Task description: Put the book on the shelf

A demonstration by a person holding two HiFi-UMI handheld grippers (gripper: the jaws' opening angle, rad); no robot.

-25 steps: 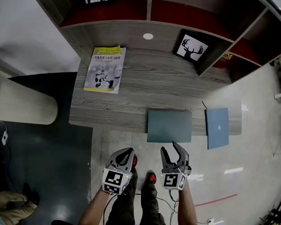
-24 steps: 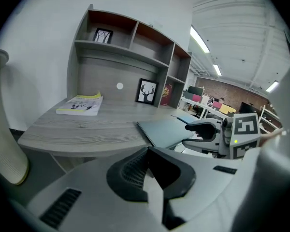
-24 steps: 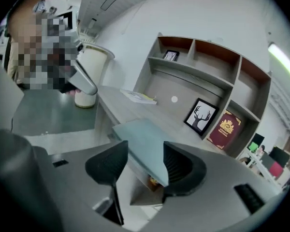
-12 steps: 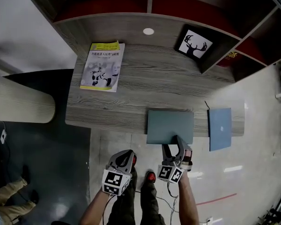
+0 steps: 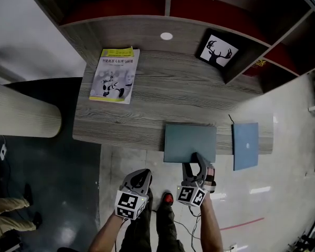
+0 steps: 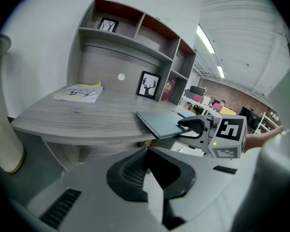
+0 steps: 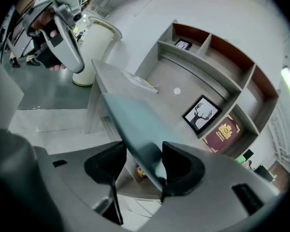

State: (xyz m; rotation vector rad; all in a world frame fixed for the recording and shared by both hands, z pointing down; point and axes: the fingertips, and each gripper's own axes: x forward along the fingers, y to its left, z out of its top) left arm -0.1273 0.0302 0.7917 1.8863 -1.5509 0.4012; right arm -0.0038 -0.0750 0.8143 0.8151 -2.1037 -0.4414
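A teal book [image 5: 190,142] lies flat on the grey desk [image 5: 147,109], its near edge hanging over the desk's front. My right gripper [image 5: 198,164] reaches that near edge. In the right gripper view the book [image 7: 130,129] runs between the jaws of this gripper [image 7: 142,166]. It lies against the right one, and a gap shows at the left one. These jaws have just been closing. My left gripper [image 5: 140,178] hangs below the desk front, left of the book, shut and holding nothing. The shelf [image 5: 168,9] stands at the desk's back.
A white and yellow book [image 5: 114,75] lies at the desk's far left. A blue book [image 5: 245,145] overhangs the front right. A framed deer picture [image 5: 216,49] and a red book [image 7: 222,132] stand in lower shelf bays. A cream cylinder [image 5: 21,114] stands left of the desk.
My right gripper has moved forward from in front of the desk to the teal book's near edge, and its jaws now straddle that edge. The left gripper has barely shifted.
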